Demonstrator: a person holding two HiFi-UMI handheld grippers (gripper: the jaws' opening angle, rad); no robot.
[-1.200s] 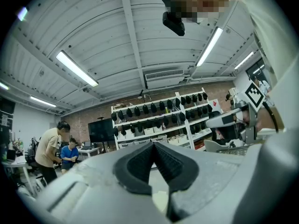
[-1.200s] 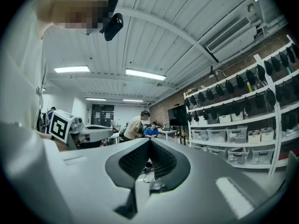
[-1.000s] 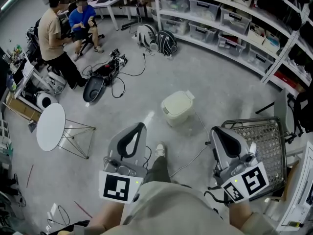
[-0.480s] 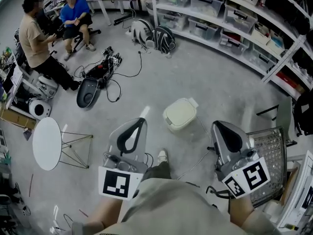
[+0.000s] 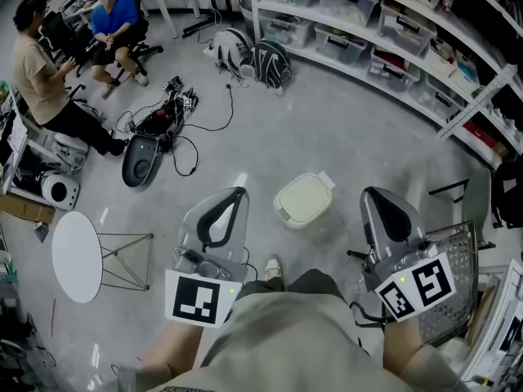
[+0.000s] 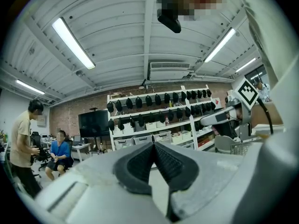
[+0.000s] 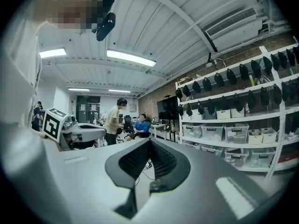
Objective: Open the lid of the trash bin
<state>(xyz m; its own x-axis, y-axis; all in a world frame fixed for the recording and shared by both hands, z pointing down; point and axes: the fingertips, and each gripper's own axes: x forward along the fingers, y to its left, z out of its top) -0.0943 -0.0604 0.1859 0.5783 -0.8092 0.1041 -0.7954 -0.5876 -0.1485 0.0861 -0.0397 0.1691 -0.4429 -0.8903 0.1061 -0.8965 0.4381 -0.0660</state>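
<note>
A small cream trash bin (image 5: 304,200) with its lid down stands on the grey floor, straight ahead in the head view. My left gripper (image 5: 231,194) is held up to its left, jaws shut with nothing between them. My right gripper (image 5: 377,194) is held up to the bin's right, also shut and empty. Both point forward and upward, well above the bin. Neither gripper view shows the bin: the left gripper (image 6: 153,144) and the right gripper (image 7: 149,141) look at shelves and ceiling.
A wire basket (image 5: 453,278) stands at my right. A round white table (image 5: 76,256) is at the left. Cables and a bag (image 5: 155,129) lie on the floor ahead. Two people (image 5: 49,88) are at the far left. Shelving (image 5: 384,39) with bins lines the back.
I have stepped forward: the bin has come nearer and now sits between the two grippers in the head view. Both grippers stay shut and raised.
</note>
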